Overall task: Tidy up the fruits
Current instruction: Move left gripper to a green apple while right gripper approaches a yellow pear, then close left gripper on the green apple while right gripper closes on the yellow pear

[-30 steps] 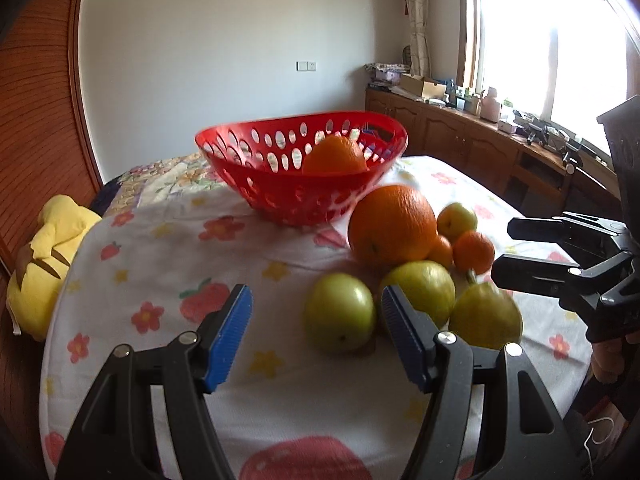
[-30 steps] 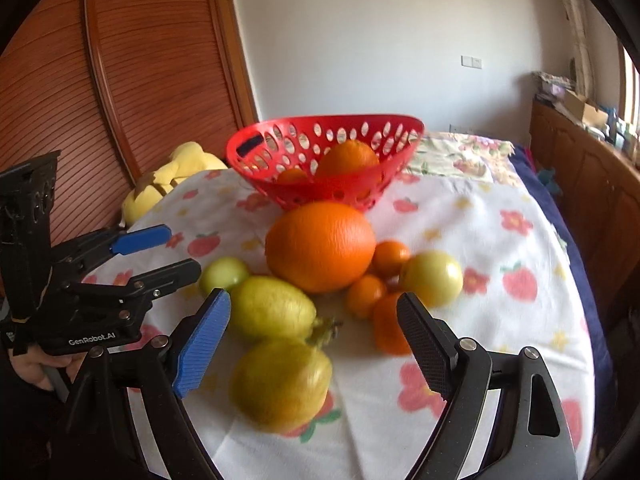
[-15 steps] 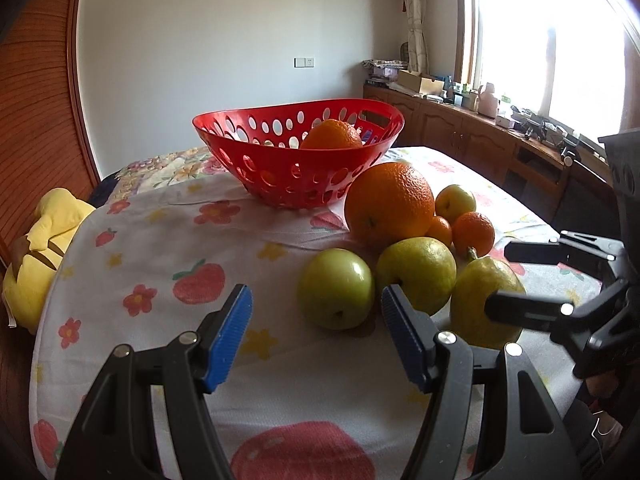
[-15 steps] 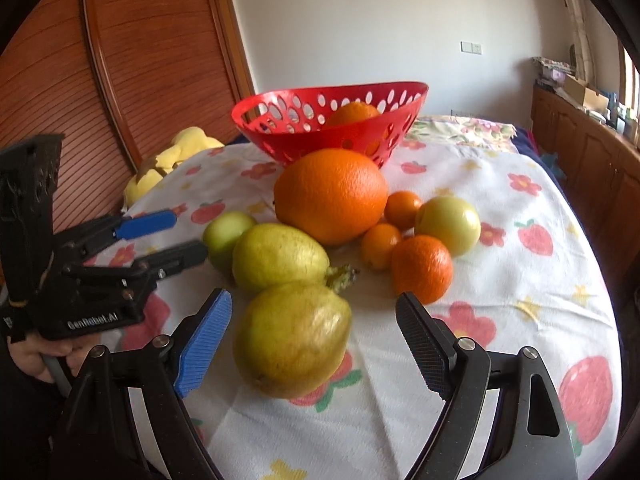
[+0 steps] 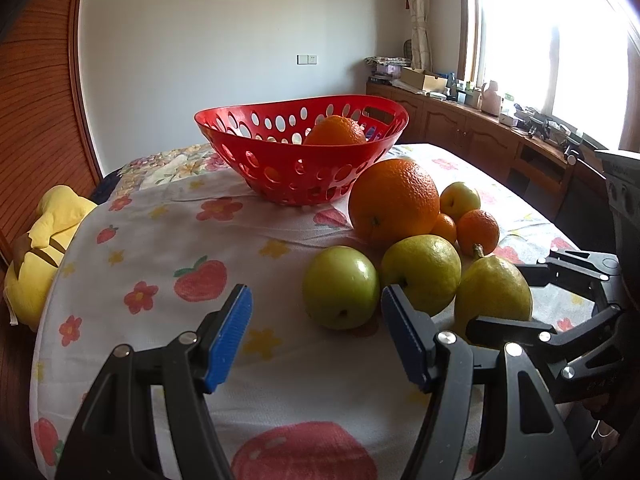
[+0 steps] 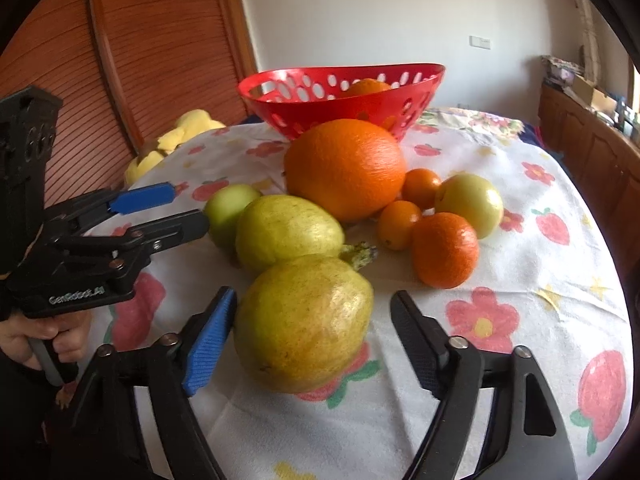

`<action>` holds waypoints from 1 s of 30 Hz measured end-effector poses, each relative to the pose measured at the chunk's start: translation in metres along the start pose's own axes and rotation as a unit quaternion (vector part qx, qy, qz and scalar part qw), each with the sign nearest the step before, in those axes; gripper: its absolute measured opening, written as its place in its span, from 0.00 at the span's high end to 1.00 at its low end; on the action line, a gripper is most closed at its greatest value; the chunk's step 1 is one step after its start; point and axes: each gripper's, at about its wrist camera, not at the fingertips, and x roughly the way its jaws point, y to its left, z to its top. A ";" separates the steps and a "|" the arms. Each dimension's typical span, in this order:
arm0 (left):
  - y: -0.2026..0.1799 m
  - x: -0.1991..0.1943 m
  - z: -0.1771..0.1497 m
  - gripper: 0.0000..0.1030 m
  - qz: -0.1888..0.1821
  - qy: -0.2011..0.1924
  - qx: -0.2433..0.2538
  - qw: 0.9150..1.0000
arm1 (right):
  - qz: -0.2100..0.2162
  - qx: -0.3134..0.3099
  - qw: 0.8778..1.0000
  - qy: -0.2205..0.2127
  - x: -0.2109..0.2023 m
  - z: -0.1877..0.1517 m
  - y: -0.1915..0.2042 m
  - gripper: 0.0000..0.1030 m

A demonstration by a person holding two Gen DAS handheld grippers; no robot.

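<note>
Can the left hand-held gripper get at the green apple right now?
Probably yes. The green apple sits just ahead of the open left hand-held gripper, at the near edge of the pile, with only bare tablecloth between.

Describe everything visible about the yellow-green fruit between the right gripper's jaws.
The yellow-green fruit is big, rounded, dull-skinned with fine speckles, and lies on the flowered tablecloth nearest the camera. The right gripper straddles it, jaws just closing: the blue pad meets its side, the black one stands clear. A similar stemmed fruit lies right behind.

Right gripper (image 6: 314, 332) fingers have just been closing, apparently not yet gripping; left gripper (image 5: 316, 326) half-open.
</note>
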 end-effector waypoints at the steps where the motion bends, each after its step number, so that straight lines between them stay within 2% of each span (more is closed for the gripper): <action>1: 0.000 0.000 0.000 0.34 0.000 0.000 0.000 1.000 | 0.008 -0.006 1.000 -0.002 -0.001 0.000 0.002 0.34; 7: 0.000 0.003 0.000 0.34 0.002 0.005 0.000 1.000 | 0.002 -0.024 1.000 -0.005 -0.004 -0.002 0.003 0.34; 14: -0.002 0.004 0.000 0.34 0.005 0.009 0.002 1.000 | -0.036 -0.030 0.999 -0.015 -0.008 -0.004 -0.005 0.34; 19: -0.002 0.010 0.003 0.37 -0.004 0.022 -0.011 1.000 | -0.032 -0.029 0.999 -0.017 -0.007 -0.004 -0.008 0.34; 25: -0.009 0.013 0.011 0.43 -0.017 0.029 -0.001 0.999 | -0.021 -0.015 0.999 -0.019 -0.006 -0.005 -0.011 0.33; 30: -0.013 0.018 0.014 0.44 -0.012 0.038 0.010 0.999 | -0.015 -0.005 1.000 -0.010 -0.003 -0.005 -0.014 0.33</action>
